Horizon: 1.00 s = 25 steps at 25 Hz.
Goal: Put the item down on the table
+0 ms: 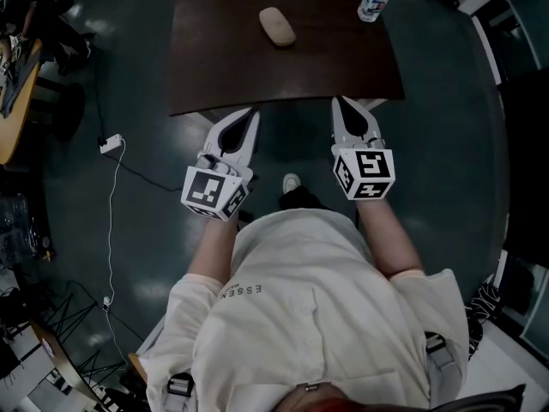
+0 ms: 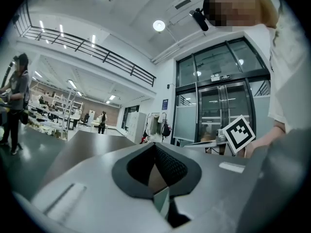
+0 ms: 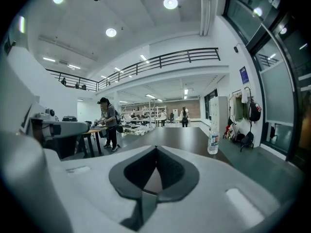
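1. Cable (image 1: 111, 197) trails over the floor at far left, well apart from the table (image 1: 214, 67).
2. Left gripper (image 1: 250, 117) hangs just short of the table's near edge, with its tips pointing at that edge. Its jaws are pressed together with nothing between them, as the left gripper view (image 2: 156, 148) shows.
3. Item (image 1: 277, 26), a pale oval, lies flat on the table's far middle. Its long axis runs slantwise from far left to near right. Bare tabletop surrounds it, widest toward the left edge and the near edge.
4. Right gripper (image 1: 345, 106) has its tips at the near edge, well apart from the item. Its jaws are closed and empty in the right gripper view (image 3: 156, 152).
5. Bottle (image 1: 372, 2) stands upright near the far right edge, to the right of the item and apart from it.
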Each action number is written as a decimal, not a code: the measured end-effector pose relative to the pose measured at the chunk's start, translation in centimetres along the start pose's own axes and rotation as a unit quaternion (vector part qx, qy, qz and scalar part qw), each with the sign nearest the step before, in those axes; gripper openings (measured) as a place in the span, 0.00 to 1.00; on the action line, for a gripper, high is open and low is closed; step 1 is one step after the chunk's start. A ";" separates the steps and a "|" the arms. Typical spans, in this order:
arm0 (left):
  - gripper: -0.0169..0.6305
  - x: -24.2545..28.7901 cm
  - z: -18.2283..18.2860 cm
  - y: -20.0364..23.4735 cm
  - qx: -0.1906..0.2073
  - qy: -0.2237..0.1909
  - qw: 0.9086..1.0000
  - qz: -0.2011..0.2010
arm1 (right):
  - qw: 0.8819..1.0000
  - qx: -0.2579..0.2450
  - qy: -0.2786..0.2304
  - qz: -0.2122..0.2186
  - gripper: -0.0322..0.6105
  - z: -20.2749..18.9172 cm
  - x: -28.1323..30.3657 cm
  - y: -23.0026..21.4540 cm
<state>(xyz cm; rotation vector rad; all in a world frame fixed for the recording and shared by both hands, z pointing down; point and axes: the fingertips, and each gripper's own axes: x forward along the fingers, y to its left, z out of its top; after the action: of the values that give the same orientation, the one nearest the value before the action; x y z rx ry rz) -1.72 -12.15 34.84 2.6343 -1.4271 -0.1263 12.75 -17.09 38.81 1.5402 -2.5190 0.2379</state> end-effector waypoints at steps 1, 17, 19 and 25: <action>0.04 -1.2 0.0 -0.5 -0.001 -0.002 1.000 -0.001 | 1.000 0.001 0.002 -0.004 0.03 -0.1 -1.0 0.6; 0.04 -20.2 -2.4 -6.2 -0.009 0.000 1.000 0.012 | 0.999 -0.024 0.024 0.009 0.03 -6.4 -15.8 14.6; 0.04 -21.3 -2.5 -6.8 -0.007 0.000 1.000 0.008 | 0.999 -0.029 0.027 0.010 0.03 -6.7 -16.9 15.5; 0.04 -22.9 -1.9 -7.7 -0.005 -0.012 1.000 0.004 | 0.999 -0.031 0.017 0.008 0.03 -6.3 -18.6 16.6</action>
<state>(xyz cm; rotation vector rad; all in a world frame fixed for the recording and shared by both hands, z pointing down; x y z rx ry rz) -7.65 11.35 35.60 2.6271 -1.4396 -0.1637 6.68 7.92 39.87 1.4800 -2.4893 0.1835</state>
